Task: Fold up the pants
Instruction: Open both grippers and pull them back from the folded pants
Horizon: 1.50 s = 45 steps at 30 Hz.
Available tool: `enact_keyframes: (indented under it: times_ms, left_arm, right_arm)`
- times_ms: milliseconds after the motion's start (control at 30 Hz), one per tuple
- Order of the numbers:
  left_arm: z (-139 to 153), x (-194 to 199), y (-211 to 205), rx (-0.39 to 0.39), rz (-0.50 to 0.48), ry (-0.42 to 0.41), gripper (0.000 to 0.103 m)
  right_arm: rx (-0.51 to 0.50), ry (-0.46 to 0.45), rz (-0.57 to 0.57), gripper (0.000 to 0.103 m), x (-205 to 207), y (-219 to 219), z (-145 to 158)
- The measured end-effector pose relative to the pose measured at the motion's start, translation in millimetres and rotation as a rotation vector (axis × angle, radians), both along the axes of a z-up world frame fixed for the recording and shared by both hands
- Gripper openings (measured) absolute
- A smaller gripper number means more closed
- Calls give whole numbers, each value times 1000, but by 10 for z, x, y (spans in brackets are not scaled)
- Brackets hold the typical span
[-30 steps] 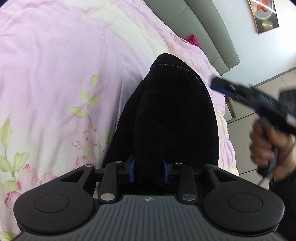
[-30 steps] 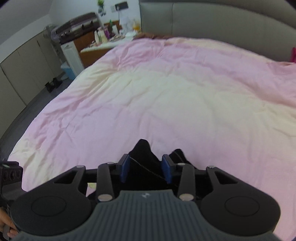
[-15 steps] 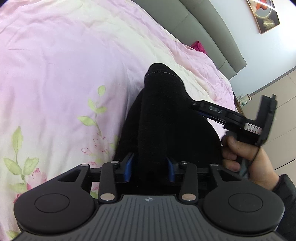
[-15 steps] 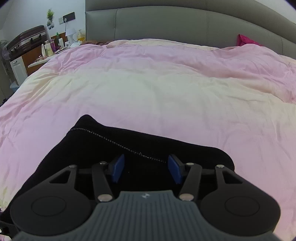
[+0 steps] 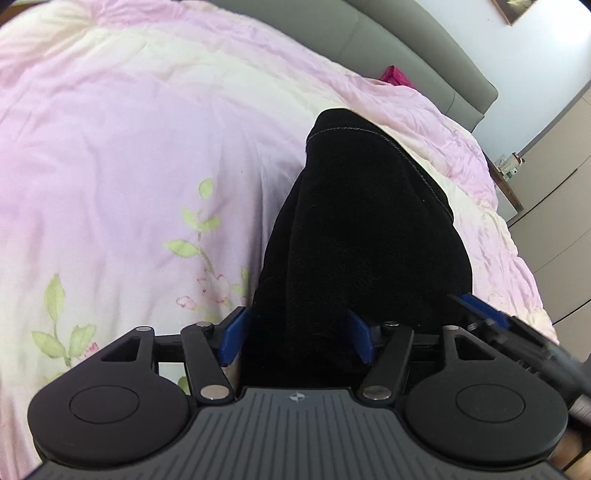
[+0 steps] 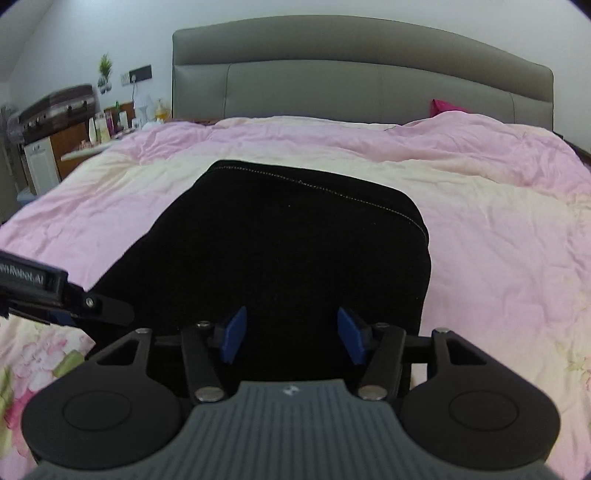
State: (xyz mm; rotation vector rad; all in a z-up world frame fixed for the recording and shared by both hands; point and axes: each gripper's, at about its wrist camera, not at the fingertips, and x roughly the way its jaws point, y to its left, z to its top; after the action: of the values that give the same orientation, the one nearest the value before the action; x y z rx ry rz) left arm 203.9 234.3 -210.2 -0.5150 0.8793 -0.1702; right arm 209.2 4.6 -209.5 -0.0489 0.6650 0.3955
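Left wrist view: your left gripper (image 5: 297,338) fingers are opening, pants (image 5: 365,229) loose between them on the bed (image 5: 129,147). Your right gripper (image 6: 291,336) fingers are opening over the pants too.

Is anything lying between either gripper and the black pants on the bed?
Nothing visible. The pants lie directly under both grippers, left and right, whose jaws are opening over the cloth. Only bare quilt surrounds them.

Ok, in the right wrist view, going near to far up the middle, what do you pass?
right gripper → black pants → pink duvet → grey headboard → wall.
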Motion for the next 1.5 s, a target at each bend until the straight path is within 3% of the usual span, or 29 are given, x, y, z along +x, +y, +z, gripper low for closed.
enact_keyframes:
  times_ms: [133, 267, 567, 800, 1167, 1367, 1500]
  left_arm:
    - [307, -180, -29, 70, 95, -37, 69]
    - [713, -449, -206, 157, 178, -88, 70]
    - [1251, -752, -889, 249, 98, -97, 87]
    - [1344, -849, -1135, 264, 68, -64, 87]
    - [1288, -894, -1428, 381, 85, 49, 89]
    - [1229, -900, -1588, 429, 75, 40, 99]
    - [1226, -889, -1712, 444, 40, 11, 99]
  right_arm:
    - [157, 108, 1, 55, 38, -278, 307]
    - [100, 102, 3, 84, -215, -441, 623]
    - [51, 174, -19, 96, -614, -720, 963]
    - [64, 212, -35, 98, -787, -954, 1128]
    - [32, 350, -122, 98, -786, -1178, 1098]
    - [-9, 318, -127, 98, -825, -1259, 1128]
    - [-25, 293, -132, 98, -833, -1335, 1183]
